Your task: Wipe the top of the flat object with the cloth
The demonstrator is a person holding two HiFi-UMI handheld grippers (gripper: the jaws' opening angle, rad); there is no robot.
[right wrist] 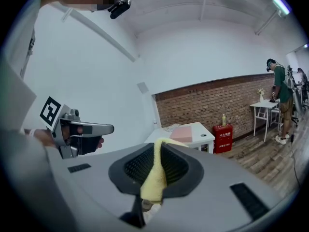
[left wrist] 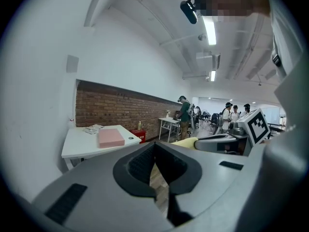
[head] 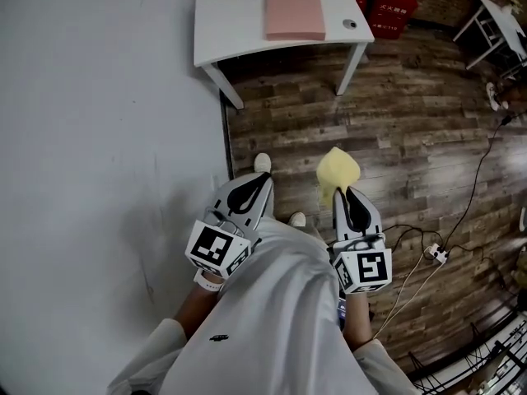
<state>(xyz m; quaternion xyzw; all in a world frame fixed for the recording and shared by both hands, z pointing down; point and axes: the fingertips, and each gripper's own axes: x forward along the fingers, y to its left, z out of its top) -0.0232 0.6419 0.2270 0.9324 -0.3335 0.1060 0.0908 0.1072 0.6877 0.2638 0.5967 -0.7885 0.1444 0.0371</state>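
Head view from high, facing steeply down, gripper views low, facing level along own jaws, all three sharing far white table (head: 226, 23) with pink flat object (head: 294, 12).

I'm standing in an open, lab-like workroom: a long red brick wall (left wrist: 120, 112), white rectangular tables (head: 247, 23), a brown wood-plank floor (head: 412, 122) with loose cables (head: 473, 196), ceiling strip lights (left wrist: 210, 30), and other people (left wrist: 234, 114) working.

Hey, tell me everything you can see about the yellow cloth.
The yellow cloth is soft, fleecy-looking fabric, pinched between the shut jaws of the right tool. A crumpled lobe sticks out past the tips, over the wooden floor, well short of the white table. The right gripper view shows it as a thin folded strip. Only the tool touches it.
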